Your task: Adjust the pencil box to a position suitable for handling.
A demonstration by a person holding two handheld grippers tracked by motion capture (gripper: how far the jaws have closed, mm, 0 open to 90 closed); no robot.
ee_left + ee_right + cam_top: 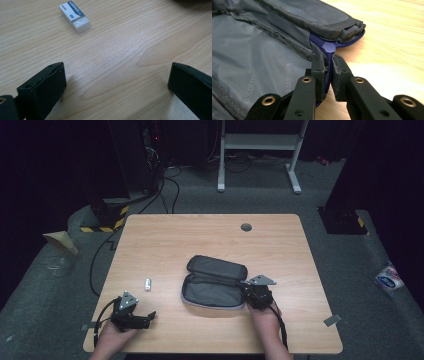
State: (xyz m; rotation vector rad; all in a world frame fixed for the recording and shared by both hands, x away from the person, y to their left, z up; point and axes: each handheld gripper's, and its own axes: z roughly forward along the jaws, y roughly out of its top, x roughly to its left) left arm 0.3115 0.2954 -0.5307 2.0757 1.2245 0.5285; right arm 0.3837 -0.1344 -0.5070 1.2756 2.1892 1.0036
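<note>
Table [165, 235]: light wood top, seen whole from the high view; a round grey cable port [246, 227] sits near its far edge.
Pencil case [216, 282]: grey fabric, lying unzipped and spread flat at the middle of the table, lining facing up; blue zip tape runs along its rim.
Right gripper [252, 292]: at the case's right-hand end, held by the person's right hand. In the right gripper view its jaws are pinched together on the case's edge [327, 72], with the blue zip tape clamped between the pads, just below the corner where the zip bends.
Left gripper [149, 316]: resting near the table's front left corner, well apart from the case. Its jaws stand wide, nothing between them but bare wood.
Eraser [74, 17]: small white block in a blue-and-white sleeve, lying alone on the wood between the left gripper and the case, touching neither.
</note>
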